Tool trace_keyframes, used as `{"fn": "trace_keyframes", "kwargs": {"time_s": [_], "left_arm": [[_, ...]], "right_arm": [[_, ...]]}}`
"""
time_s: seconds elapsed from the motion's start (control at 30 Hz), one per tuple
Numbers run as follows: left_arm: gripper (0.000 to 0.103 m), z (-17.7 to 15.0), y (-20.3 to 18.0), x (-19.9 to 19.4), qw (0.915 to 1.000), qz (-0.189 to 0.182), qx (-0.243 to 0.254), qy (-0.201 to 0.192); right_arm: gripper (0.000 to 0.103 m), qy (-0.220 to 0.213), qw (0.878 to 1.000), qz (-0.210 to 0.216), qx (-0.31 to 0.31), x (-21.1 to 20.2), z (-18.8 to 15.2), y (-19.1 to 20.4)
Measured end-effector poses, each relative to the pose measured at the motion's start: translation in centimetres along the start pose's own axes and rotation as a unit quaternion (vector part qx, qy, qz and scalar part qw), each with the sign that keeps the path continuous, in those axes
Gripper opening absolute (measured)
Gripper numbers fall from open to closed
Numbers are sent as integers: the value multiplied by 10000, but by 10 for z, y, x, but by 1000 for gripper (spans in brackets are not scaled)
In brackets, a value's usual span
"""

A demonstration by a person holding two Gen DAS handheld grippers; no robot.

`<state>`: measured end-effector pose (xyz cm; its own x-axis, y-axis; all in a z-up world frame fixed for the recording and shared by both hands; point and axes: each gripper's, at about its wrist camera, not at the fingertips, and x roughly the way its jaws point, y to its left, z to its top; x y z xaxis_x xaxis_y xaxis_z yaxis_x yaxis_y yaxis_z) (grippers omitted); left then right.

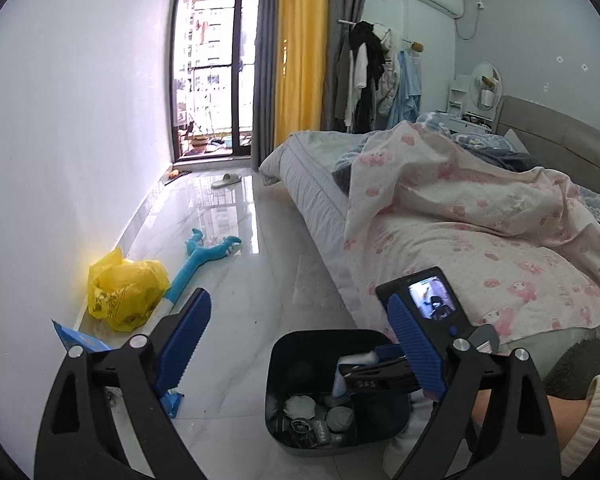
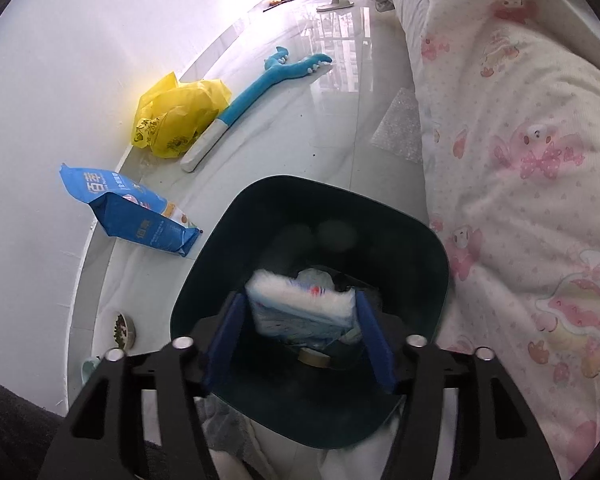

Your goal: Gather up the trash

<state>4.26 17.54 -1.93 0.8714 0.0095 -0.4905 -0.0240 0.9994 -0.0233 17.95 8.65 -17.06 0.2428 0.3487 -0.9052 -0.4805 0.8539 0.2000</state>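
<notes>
A dark bin (image 1: 276,364) stands on the floor beside the bed, with crumpled paper and other trash (image 1: 300,406) in it. It also shows in the right wrist view (image 2: 420,232). My right gripper (image 2: 300,304) is over the bin's opening, shut on a white and blue tissue pack (image 2: 300,300). In the left wrist view the right gripper (image 1: 356,364) reaches over the bin with the pack. My left gripper (image 1: 296,332) is open and empty, above the floor left of the bin.
A yellow plastic bag (image 2: 176,120), a blue snack bag (image 2: 128,208) and a blue plush toy (image 2: 256,88) lie along the white wall. The bed with a pink-patterned quilt (image 2: 520,160) is at the right. A small dish (image 2: 122,330) sits on the floor.
</notes>
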Motion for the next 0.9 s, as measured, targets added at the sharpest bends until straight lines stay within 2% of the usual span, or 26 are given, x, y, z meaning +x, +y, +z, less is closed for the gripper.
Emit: {"fn": "trace_keyframes", "kwargs": {"time_s": [0.13,0.37,0.53,0.73,0.9], "left_arm": [[94,6,0,-10,10000,-52,-39,-75],[97,22,-6,-17,9995,-23,-182,-251],[98,32,-20,-18,9992,-3,-203,-354],[100,41,-40,-18,9990,-9,-168,-414],[100,45,-56,-15,9989,6,-183,-423]], "right_arm": [[72,-118,9999,-9,9,-11,2,-3],[76,-490,9988,43,58,-49,4,-14],[79,-973,9953,5,-7,-93,5,-22],[85,-1681,9856,-45,180,-155,0,-52],[90,-2201,9744,-440,127,-202,-14,-78]]}}
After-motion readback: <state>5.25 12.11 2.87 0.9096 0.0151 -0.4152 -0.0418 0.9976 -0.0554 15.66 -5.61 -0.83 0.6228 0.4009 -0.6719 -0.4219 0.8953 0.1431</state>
